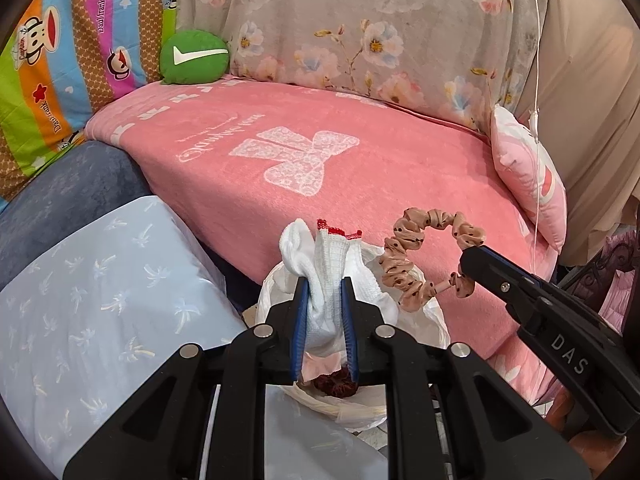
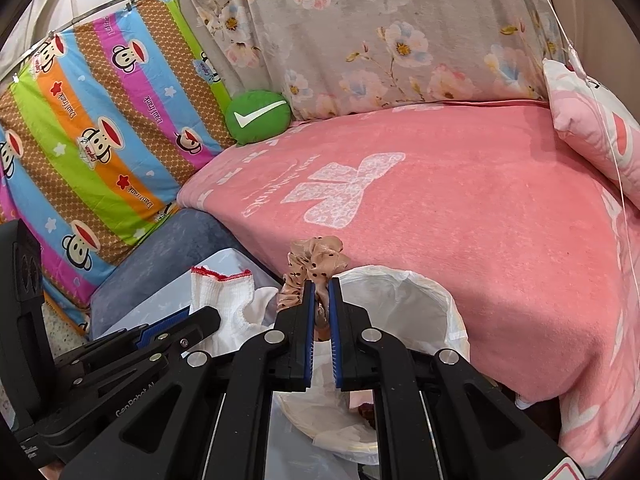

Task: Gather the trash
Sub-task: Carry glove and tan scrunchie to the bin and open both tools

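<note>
Hand-held gripper, left [image 1: 326, 292], pinches white sock [image 1: 326, 280]; right [image 2: 322, 292] pinches scrunchie [image 2: 316, 260] over bin [image 2: 420, 292].

Bedding and cushions around the seat

A pink blanket [image 1: 360, 168] with a white bow print, a floral sheet [image 1: 360, 20] behind, a green checkmark cushion [image 1: 194, 56], a striped monkey-print quilt [image 2: 100, 140], a pink pillow [image 1: 528, 176]

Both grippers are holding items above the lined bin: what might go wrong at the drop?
The left gripper clamps the white sock over the bin liner's near edge, so it may catch the rim. The scrunchie in the right gripper loops wide and could snag a finger or fall outside.
</note>
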